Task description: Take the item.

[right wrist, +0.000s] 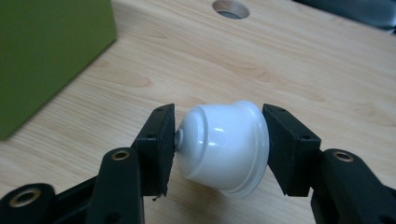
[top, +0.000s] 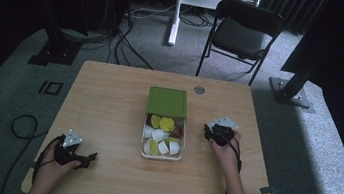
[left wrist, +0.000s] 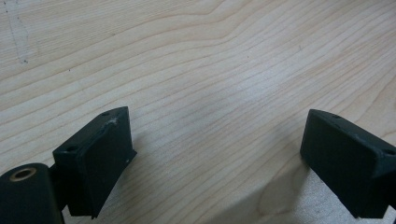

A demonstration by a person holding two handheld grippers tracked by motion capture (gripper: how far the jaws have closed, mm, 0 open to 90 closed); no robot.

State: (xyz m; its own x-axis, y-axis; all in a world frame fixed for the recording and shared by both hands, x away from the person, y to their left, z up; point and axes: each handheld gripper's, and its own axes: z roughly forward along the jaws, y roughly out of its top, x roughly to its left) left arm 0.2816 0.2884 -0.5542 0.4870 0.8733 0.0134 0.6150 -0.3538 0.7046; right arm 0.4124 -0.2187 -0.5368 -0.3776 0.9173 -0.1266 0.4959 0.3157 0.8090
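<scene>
Right of the box [top: 164, 126], the right claw [right wrist: 219, 144] pinched a white capsule [right wrist: 223, 144], best lowered gently; the left claw [left wrist: 215, 158] gaped empty.

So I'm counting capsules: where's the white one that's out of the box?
The white capsule sits between the right gripper fingers, just above the table, right of the open box.

A glossy white capsule [right wrist: 223, 147] is seen at frame centre. An olive-green lid [top: 167, 101] is shown above yellow, white and brown capsules [top: 163, 135]. Pale wood grain is seen across the counter [left wrist: 196, 70].
</scene>
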